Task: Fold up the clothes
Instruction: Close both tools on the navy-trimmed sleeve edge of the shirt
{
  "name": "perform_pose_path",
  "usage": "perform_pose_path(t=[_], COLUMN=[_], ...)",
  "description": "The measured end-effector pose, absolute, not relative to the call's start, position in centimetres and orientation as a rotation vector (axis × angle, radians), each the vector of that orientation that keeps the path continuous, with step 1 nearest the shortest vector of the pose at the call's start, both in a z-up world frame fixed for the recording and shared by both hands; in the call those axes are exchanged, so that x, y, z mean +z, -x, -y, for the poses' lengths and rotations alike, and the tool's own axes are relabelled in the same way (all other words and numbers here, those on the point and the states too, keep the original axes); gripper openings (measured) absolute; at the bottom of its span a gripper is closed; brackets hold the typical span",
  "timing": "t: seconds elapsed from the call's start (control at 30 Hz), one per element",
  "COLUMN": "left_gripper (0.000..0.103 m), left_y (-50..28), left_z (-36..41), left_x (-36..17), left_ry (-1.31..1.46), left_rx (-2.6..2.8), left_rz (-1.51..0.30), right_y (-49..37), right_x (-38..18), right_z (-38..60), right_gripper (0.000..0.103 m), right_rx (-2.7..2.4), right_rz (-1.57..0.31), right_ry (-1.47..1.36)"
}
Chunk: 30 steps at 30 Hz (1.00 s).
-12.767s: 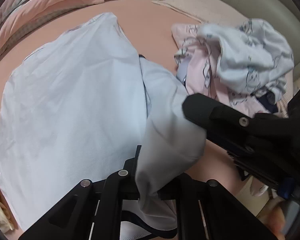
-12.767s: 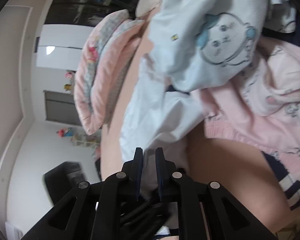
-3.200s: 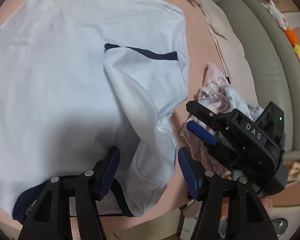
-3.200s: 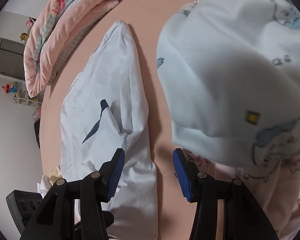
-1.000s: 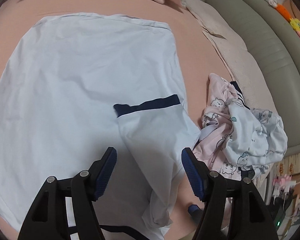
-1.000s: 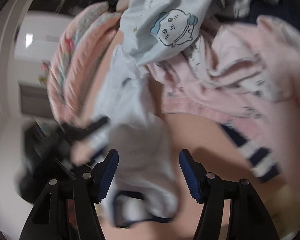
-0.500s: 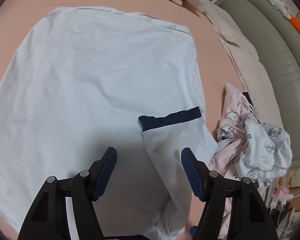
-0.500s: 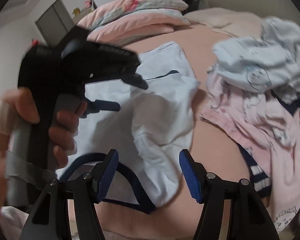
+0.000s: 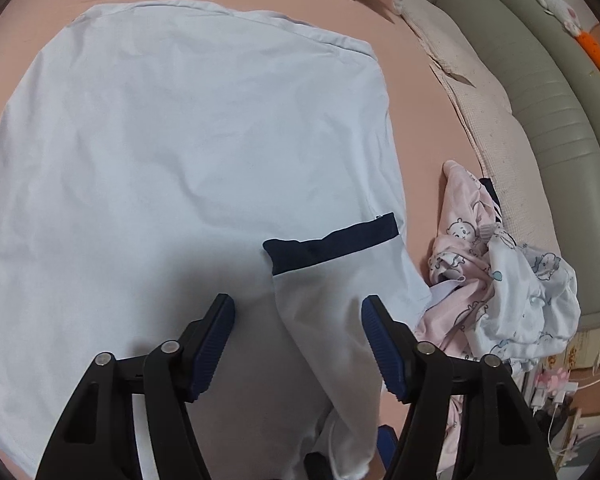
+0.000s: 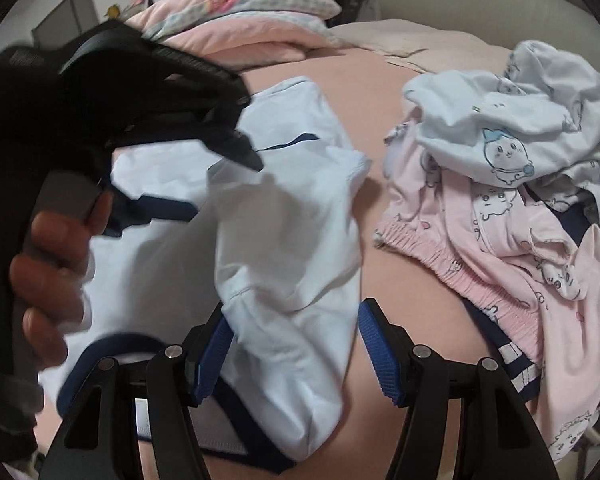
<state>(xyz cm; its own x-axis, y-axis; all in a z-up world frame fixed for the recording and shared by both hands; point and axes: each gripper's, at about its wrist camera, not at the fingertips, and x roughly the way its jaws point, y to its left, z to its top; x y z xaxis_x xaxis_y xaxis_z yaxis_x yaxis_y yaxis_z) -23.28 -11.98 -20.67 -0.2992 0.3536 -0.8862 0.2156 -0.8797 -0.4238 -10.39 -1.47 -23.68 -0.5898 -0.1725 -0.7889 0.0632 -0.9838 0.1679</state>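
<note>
Left wrist view: left gripper jaws closing, nothing pinched; pale blue shirt spread flat ahead, navy-cuffed sleeve folded inward between the fingers.

Right wrist view: right gripper open over sleeve shoulder (empty). Body folds undone; crumpled pile ahead-right untouched.

Most of the pink bedsheet is taken up by the spread pale-blue shirt, leaving only a narrow bare strip between its right edge and the heap of pink and white printed clothes, which touches the folded-in sleeve. Beyond the shirt's far hem the sheet lies free up to the pillows. From the right wrist view, the left gripper and the hand holding it hang over the shirt's near left part, crowding that side.
</note>
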Motion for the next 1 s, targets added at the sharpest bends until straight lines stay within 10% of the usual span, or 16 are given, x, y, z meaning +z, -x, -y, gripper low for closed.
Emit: perform_pose_path(t=[0.23, 0.8, 1.0], left_gripper=[0.045, 0.045, 0.009], left_y=[23.1, 21.9, 21.9], left_z=[12.0, 9.5, 10.8], left_x=[-20.6, -20.9, -21.7], left_ry=[1.815, 1.827, 1.748], left_rx=[2.351, 2.249, 2.278], left_rz=[0.745, 0.804, 0.950], right_y=[10.3, 8.9, 9.5], right_x=[-23.8, -22.5, -22.9], right_z=[0.8, -0.7, -0.7], right_gripper=[0.062, 0.017, 0.017], right_rx=[-2.713, -2.761, -2.766], right_rz=[0.231, 0.287, 0.260], right_ry=[-1.372, -1.364, -1.412])
